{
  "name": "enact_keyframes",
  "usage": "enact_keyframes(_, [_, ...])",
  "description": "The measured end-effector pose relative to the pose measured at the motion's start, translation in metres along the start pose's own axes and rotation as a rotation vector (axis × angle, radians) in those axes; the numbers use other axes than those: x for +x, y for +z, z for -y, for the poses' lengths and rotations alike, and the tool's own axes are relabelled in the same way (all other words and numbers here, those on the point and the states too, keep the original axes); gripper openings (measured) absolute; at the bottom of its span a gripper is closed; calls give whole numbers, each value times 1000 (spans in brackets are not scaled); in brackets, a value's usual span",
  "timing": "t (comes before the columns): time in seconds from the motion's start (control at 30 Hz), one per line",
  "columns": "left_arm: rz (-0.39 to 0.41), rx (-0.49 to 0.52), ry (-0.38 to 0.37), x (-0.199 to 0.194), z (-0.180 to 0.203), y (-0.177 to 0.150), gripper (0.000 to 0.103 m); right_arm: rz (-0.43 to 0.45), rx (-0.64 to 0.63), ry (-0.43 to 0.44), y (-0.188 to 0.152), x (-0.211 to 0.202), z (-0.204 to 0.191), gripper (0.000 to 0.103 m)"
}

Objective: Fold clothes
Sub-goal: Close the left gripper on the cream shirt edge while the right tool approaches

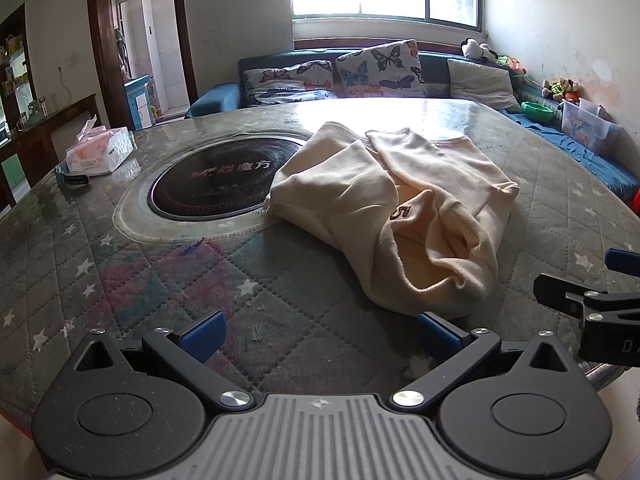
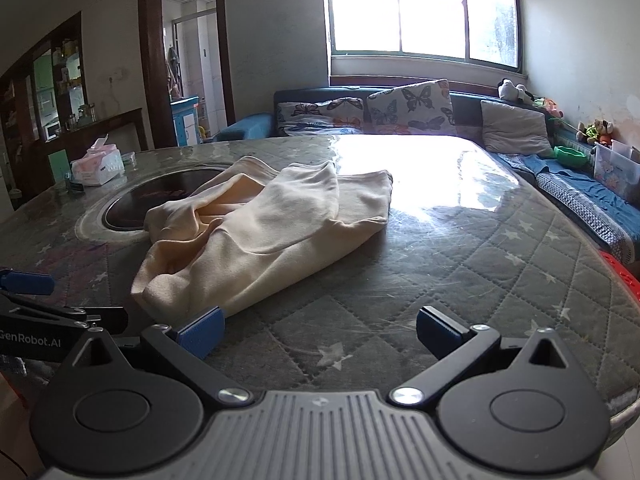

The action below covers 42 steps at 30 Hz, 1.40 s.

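Note:
A cream sweatshirt (image 1: 400, 208) lies crumpled on the round quilted table (image 1: 160, 272), with a dark number patch showing in a fold. In the right wrist view the sweatshirt (image 2: 264, 232) lies ahead and to the left. My left gripper (image 1: 320, 336) is open and empty, low over the table's near edge, its right fingertip close to the garment's near end. My right gripper (image 2: 320, 332) is open and empty, just right of the garment's near end. Each gripper shows at the edge of the other's view.
A round black cooktop (image 1: 212, 184) is set into the table, partly under the garment. A tissue pack (image 1: 100, 152) and a dark strap sit at the far left edge. A sofa with butterfly cushions (image 1: 380, 68) stands behind the table, toys and a bin at right.

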State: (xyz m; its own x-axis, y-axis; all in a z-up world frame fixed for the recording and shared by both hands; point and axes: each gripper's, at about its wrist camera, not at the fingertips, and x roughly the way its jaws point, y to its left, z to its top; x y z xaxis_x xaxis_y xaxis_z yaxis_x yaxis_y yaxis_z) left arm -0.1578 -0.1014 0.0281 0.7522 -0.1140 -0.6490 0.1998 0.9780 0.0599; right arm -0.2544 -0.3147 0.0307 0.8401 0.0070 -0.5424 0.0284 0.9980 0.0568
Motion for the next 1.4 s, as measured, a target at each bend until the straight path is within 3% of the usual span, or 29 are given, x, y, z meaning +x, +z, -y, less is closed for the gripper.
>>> enact_keyframes(0.7, [-6,0,-8,6,2,20,103,7,-7,36,15,5,-4,103])
enact_keyframes(1.0, [-4,8,-9,22,-5,42,103,-18,-17,30,36,27,1,102])
enact_keyframes(1.4, [21,34,-28,53,-17,89,101,-51,-34,30,75,69,10,93])
